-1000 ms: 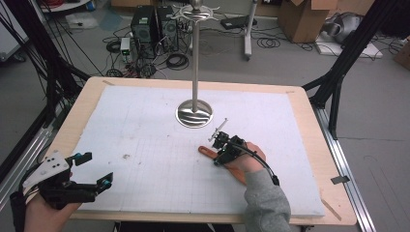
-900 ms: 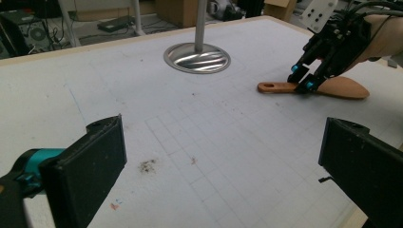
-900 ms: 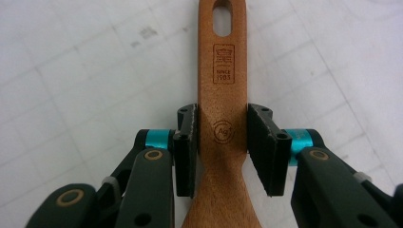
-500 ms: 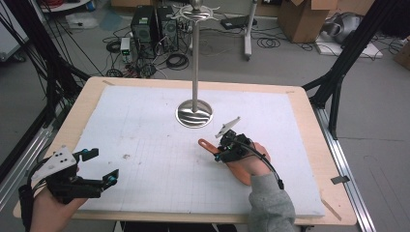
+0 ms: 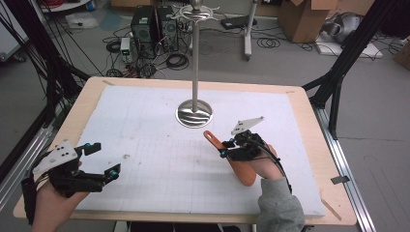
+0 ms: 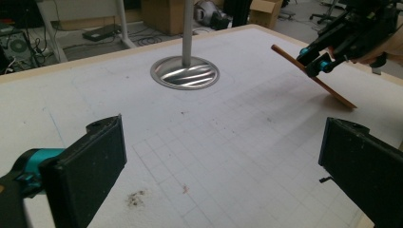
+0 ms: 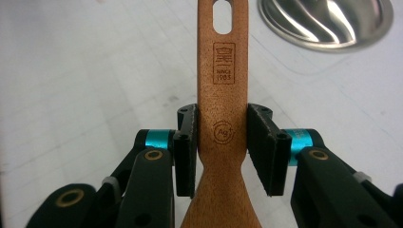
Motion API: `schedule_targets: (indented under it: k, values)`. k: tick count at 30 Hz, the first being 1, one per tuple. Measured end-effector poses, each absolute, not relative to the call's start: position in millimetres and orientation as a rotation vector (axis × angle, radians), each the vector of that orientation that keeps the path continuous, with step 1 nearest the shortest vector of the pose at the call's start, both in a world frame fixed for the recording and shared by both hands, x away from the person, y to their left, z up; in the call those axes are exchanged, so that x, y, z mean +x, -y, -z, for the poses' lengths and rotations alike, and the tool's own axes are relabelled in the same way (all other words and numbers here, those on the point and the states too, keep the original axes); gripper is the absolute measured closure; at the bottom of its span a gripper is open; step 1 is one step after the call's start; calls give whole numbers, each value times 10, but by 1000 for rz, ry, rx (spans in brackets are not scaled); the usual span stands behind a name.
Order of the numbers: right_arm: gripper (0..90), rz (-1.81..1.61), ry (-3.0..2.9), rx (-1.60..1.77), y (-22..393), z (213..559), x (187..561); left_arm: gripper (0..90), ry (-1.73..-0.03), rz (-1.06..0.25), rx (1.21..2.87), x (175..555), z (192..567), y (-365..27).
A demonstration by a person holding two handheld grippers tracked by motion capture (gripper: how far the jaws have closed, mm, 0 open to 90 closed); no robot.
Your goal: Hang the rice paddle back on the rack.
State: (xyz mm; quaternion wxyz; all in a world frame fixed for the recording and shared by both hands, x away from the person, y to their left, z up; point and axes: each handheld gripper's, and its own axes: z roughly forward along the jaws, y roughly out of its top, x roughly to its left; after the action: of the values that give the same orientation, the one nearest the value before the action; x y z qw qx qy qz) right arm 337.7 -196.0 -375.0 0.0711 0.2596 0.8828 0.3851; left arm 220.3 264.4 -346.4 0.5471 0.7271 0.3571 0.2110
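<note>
The wooden spatula handle bears a stamped mark reading "SINCE 1983" — and a circled "Ag+".

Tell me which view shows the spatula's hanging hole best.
The right gripper view: the wooden spatula rises between the right gripper's fingers, its slotted hole sharp near the top. The high view shows it small and tilted; the left gripper view shows it edge-on, hole indiscernible.

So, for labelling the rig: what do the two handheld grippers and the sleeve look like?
Both the left gripper and the right gripper are black, with flat black jaw pads, teal collars and a pale grey three-cornered plate on top. A black cable trails along the right wrist above a grey knit sleeve.
</note>
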Motion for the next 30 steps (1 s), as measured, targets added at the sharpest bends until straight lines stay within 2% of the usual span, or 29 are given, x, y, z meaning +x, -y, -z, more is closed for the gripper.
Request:
schedule_targets:
  k: [8, 30]
  values:
    - [646, -1347, -2578, 766, 2146, 3677, 3320, 24, -843, -503, 1697, 2225, 3417, -2678]
    - [646, -1495, -2366, 751, 2458, 3495, 3124, 24, -817, -478, 1711, 2361, 3421, -2563]
